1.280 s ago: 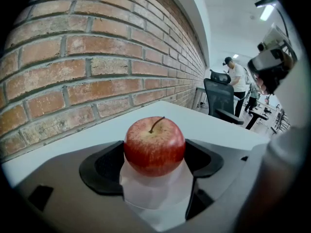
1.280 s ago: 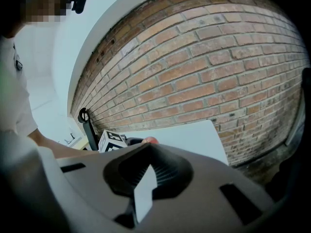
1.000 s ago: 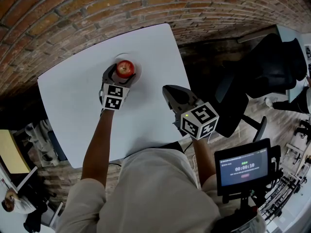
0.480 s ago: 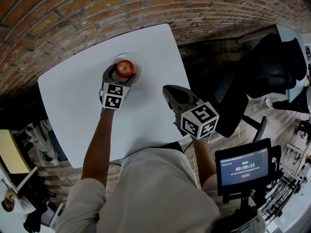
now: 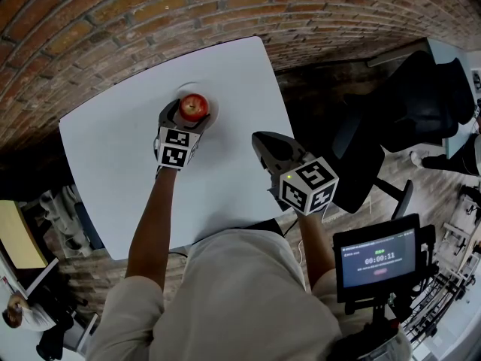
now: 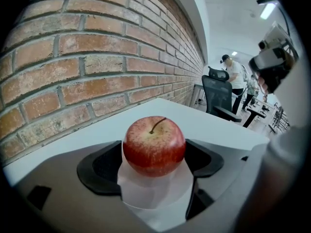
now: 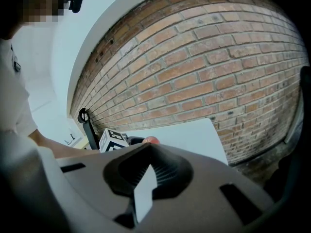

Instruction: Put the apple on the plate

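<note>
Left gripper view, centre: left gripper (image 6: 154,159) jaws grasp apple (image 6: 154,146) over plate (image 6: 151,198); settle it, open slowly. Right gripper (image 7: 146,154) jaws closed, empty.

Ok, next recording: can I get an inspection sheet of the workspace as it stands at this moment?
Surface: white table, set against a wall.
Job's things: red apple stands stem up on the white plate.
Clutter: nothing seen.
Grippers: left gripper has its tongs against both sides of the apple; right gripper is off to the right of the plate, tongs together, nothing between them.
Cables: nothing seen on the table.
Surroundings: brick wall behind the table; black office chair to the right; small screen at the person's right side.
</note>
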Demonstrator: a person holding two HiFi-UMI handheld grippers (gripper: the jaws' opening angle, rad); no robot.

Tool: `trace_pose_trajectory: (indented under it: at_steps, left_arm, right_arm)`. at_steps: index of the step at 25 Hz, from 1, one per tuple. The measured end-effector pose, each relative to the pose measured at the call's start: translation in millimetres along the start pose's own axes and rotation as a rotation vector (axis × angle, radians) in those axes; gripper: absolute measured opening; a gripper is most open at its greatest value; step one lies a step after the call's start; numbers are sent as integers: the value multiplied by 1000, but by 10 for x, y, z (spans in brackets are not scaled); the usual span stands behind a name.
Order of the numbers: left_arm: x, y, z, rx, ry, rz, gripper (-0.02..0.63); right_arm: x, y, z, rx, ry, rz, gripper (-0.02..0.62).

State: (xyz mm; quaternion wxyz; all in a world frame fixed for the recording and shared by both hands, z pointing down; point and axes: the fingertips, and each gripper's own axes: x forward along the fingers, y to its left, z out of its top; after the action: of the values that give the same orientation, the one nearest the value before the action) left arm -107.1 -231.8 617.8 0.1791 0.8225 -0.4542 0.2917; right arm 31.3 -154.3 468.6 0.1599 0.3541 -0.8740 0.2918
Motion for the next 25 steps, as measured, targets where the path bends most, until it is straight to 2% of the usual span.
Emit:
trace_pose_trajectory:
  at_steps: [25]
  left_arm:
    - [-13,-80,-78,-3,41,-10,405]
  right_arm:
    - [-77,-22,-36,18,-7,3,3]
